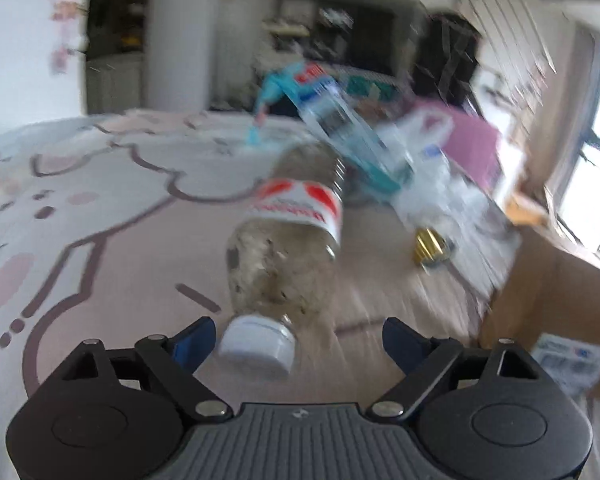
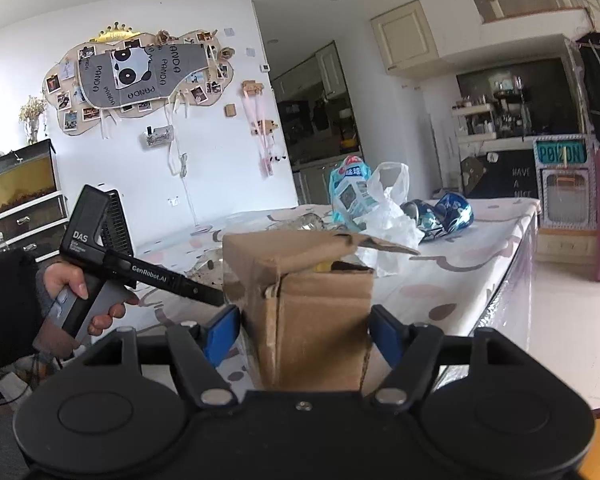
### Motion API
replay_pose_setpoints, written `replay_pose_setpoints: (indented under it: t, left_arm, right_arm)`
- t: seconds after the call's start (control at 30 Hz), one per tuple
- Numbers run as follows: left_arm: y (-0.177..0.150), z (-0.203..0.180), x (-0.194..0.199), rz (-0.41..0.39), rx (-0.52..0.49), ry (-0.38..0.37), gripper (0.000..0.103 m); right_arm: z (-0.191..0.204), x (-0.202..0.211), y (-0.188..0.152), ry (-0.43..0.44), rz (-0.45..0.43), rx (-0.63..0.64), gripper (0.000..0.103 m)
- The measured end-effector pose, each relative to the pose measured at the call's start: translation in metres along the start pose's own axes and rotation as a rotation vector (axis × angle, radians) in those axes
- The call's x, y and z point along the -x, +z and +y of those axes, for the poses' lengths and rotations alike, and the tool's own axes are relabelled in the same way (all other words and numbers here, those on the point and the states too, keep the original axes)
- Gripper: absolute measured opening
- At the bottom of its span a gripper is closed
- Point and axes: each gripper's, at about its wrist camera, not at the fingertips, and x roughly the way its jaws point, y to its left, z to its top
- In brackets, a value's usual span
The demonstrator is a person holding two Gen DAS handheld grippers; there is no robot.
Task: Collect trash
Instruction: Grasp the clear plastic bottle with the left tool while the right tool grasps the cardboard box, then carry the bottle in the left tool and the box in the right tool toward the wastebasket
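Note:
A clear plastic bottle [image 1: 288, 240] with a red and white label lies on the table, its white cap [image 1: 256, 346] toward me. My left gripper [image 1: 298, 340] is open around the cap, which sits nearer the left finger; the pads do not press it. My right gripper [image 2: 304, 332] is shut on a brown cardboard box [image 2: 312, 292] with its top flaps open, held at the table's near edge. The same box [image 1: 540, 292] shows at the right of the left wrist view. Behind the box, the left gripper's fingers are hidden in the right wrist view.
Further back on the patterned table [image 2: 480, 240] lie a second clear bottle [image 1: 340, 128], a white plastic bag [image 2: 388, 216], a blue packet [image 2: 350, 192], crumpled blue foil [image 2: 444, 212] and a gold can [image 1: 430, 246]. A person's hand [image 2: 72, 284] grips the left handle.

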Motion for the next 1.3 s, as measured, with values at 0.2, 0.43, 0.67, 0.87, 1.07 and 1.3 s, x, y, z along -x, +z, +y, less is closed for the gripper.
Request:
replay_pose_setpoints:
  t: [0.2,0.43,0.67,0.87,1.07,1.3]
  left_arm:
    - [0.005,-0.019,-0.009,-0.056,0.039,0.183,0.074]
    - [0.007,-0.015,-0.011,-0.056,0.097,0.193,0.072]
    - [0.009,-0.018,-0.006,-0.165,0.134,0.186,0.061]
    - [0.011,-0.035,0.017,-0.275,0.025,0.222,0.061]
    - [0.011,-0.052,0.051,-0.326,-0.134,0.173,0.061]
    - [-0.011,-0.066,0.078,-0.313,-0.205,0.101,0.061]
  right_arm:
    - [-0.002,0.000,-0.002,-0.027,-0.007,0.000,0.072]
    - [0.002,-0.002,-0.008,-0.041,-0.024,0.038,0.073]
    - [0.003,-0.009,-0.005,-0.027,-0.001,-0.031,0.071]
    - [-0.002,0.000,0.001,-0.019,-0.033,-0.081,0.068]
    - [0.000,0.010,0.009,-0.019,-0.067,-0.066,0.067]
    - [0.000,0.012,0.011,-0.029,-0.054,-0.055,0.067]
